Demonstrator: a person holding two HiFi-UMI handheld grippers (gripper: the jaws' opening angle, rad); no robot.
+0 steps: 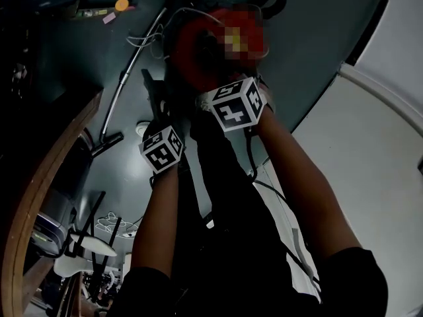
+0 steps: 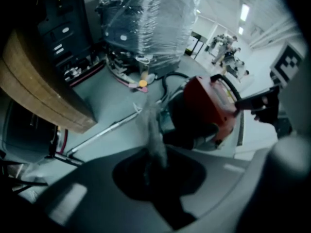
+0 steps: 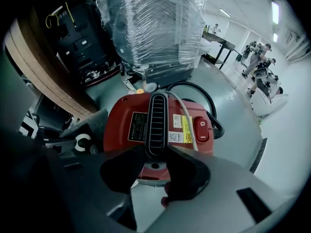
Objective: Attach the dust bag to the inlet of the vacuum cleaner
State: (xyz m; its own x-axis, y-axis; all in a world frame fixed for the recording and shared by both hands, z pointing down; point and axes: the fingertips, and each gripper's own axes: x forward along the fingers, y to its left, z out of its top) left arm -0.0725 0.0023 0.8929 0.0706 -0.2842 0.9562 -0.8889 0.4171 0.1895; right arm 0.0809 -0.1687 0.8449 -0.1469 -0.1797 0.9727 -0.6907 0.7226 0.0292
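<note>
The red vacuum cleaner [image 3: 146, 125] stands on the grey floor, seen from above, with a black ribbed handle [image 3: 156, 120] and a red switch [image 3: 202, 128]. My right gripper [image 3: 154, 166] hangs over it, open, and the handle's near end lies between the fingertips. I cannot tell whether they touch it. My left gripper [image 2: 155, 164] is shut on a thin grey dust bag [image 2: 153, 130] that rises blurred out of the jaws, to the left of the vacuum cleaner [image 2: 214, 106]. In the head view both grippers [image 1: 157, 101] [image 1: 205, 74] point down at the vacuum cleaner [image 1: 198, 51].
A metal wand [image 1: 129, 78] lies on the floor to the left. A curved wooden table edge [image 1: 39, 197] bounds the left side. A black hose [image 3: 206, 98] loops behind the vacuum cleaner. A plastic-wrapped stack [image 3: 150, 23] stands beyond, and people [image 3: 257, 62] work far back.
</note>
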